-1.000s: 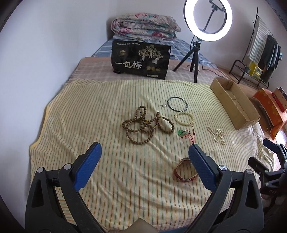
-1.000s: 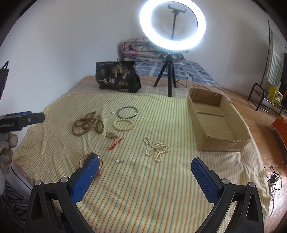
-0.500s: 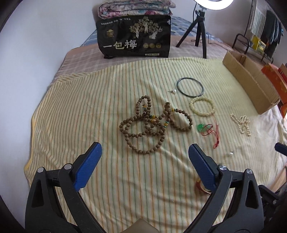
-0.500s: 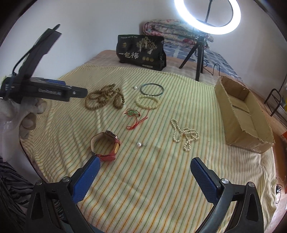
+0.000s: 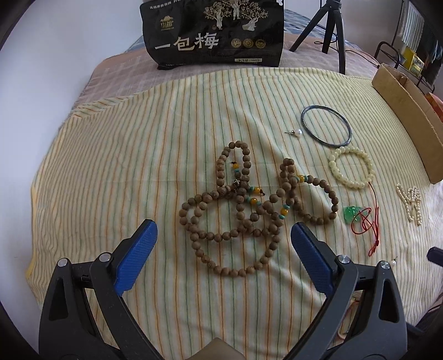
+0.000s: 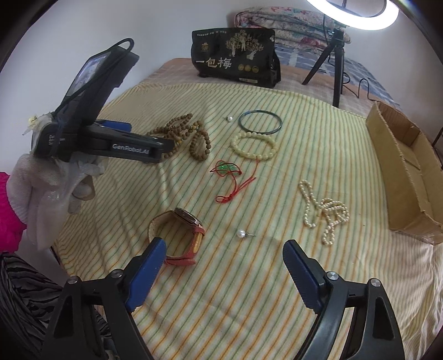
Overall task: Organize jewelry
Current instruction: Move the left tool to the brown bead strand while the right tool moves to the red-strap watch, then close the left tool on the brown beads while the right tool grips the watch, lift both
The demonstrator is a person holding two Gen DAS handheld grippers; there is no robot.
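A long brown bead necklace (image 5: 249,210) lies tangled on the striped cloth (image 5: 138,155), just ahead of my open, empty left gripper (image 5: 221,241). To its right lie a dark bangle (image 5: 326,128), a cream bead bracelet (image 5: 351,167), a green pendant on red cord (image 5: 360,218), a pearl necklace (image 5: 411,203) and a pearl stud (image 5: 296,133). My right gripper (image 6: 224,260) is open and empty, above the cloth near a red-strapped watch (image 6: 180,235) and a second pearl stud (image 6: 241,233). The left gripper also shows in the right wrist view (image 6: 116,141), over the brown beads (image 6: 191,135).
An open cardboard box (image 6: 401,169) sits at the cloth's right edge. A black printed bag (image 5: 216,36) stands at the back, with a ring-light tripod (image 6: 336,63) beside it. A folded quilt (image 6: 277,16) lies further back. The bed drops off at the front and left edges.
My left gripper has moved forward and down toward the brown bead necklace, which now lies just ahead of its fingers. My right gripper has dropped closer to the watch and pearl stud.
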